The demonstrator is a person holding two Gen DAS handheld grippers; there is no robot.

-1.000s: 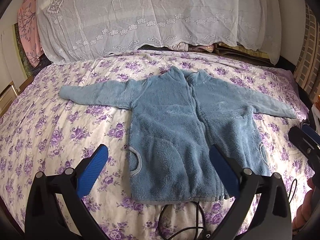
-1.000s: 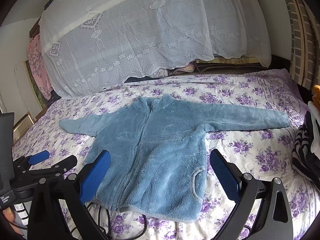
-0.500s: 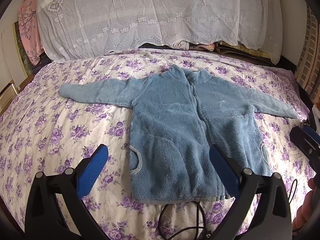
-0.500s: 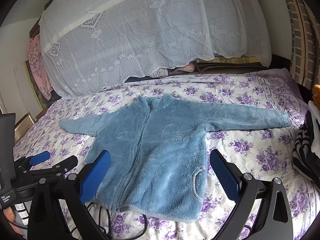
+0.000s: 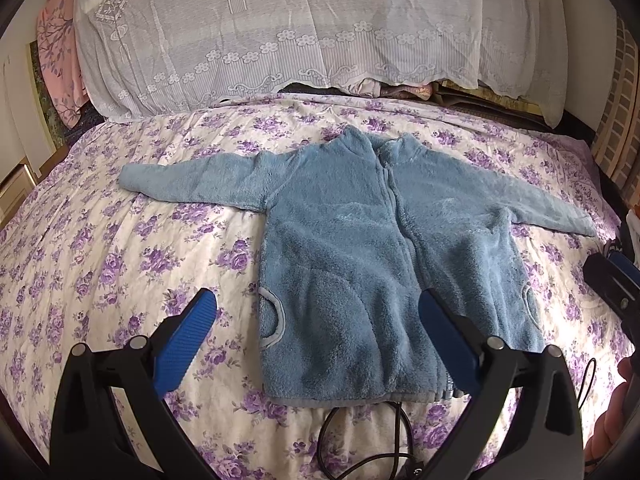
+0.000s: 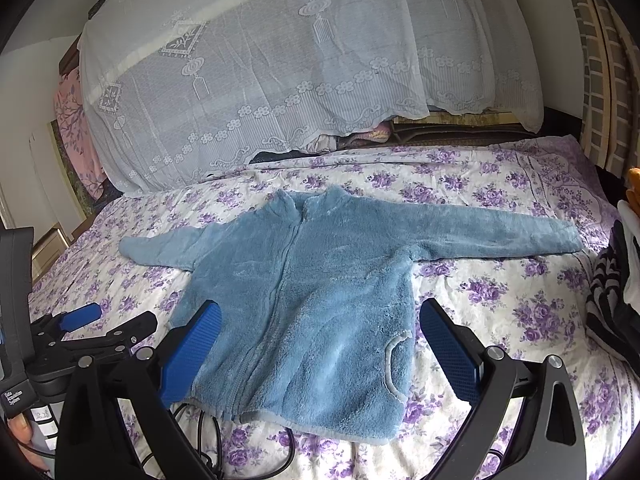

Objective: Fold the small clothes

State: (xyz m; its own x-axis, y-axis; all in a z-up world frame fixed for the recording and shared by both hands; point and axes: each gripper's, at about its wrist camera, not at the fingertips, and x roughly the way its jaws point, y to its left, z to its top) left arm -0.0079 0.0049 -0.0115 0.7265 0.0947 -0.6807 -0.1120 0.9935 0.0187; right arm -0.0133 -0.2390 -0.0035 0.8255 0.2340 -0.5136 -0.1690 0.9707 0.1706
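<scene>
A blue fleece jacket (image 5: pixel 372 248) lies face up on the bed (image 5: pixel 100 248), zipped, collar toward the headboard end and hem toward the near edge. Both sleeves are spread straight out to the sides, a layout that suits folding them inward over the body first. No fold has been made.

The left tongs (image 5: pixel 316 332) hang above the near-left part of the jacket, blue pads wide apart and holding nothing. The right tongs (image 6: pixel 320 340) hang above the near-right part, likewise wide apart and empty. Neither touches the fleece.

Open room: bare floral cover on the left side of the bed, beyond the left cuff, and a band between collar and the lace-draped pile (image 6: pixel 280 80) at the head. The right cuff reaches close to the right edge, where striped clothing (image 6: pixel 608 300) is stacked; clearance there is tight. A black cable (image 5: pixel 360 440) lies on the bed at the near edge, running under the hem, and could snag a low approach.
</scene>
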